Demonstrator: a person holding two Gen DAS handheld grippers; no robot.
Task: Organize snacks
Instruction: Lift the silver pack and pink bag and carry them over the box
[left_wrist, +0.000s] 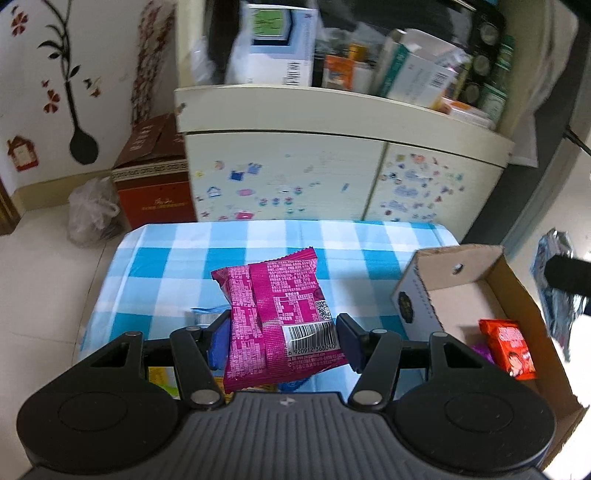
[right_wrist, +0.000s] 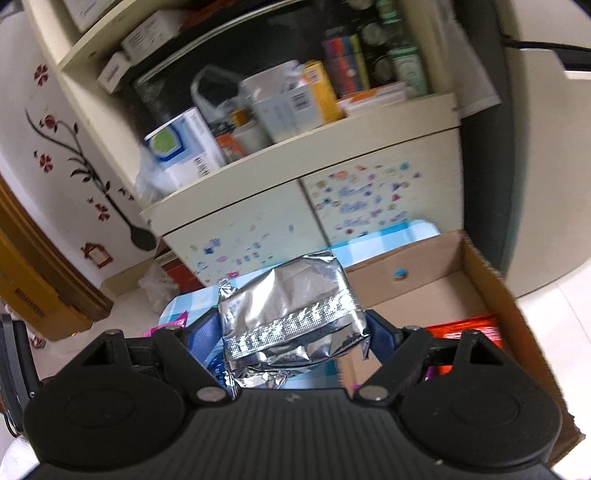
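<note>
My left gripper (left_wrist: 281, 338) is shut on a pink snack packet (left_wrist: 277, 314) and holds it above the blue checked table (left_wrist: 166, 266). My right gripper (right_wrist: 295, 334) is shut on a silver foil packet (right_wrist: 291, 314), which also shows at the right edge of the left wrist view (left_wrist: 557, 288), lifted beside the cardboard box (left_wrist: 458, 291). The box (right_wrist: 443, 291) holds an orange snack packet (left_wrist: 508, 349), seen too in the right wrist view (right_wrist: 469, 328), and a purple item (left_wrist: 482, 350). Other packets lie half hidden under my left gripper.
A cream cabinet (left_wrist: 280, 177) with stickered doors stands behind the table, its shelf crowded with boxes and tins. A red-brown carton (left_wrist: 153, 173) and a plastic bag (left_wrist: 92, 210) sit on the floor at the left.
</note>
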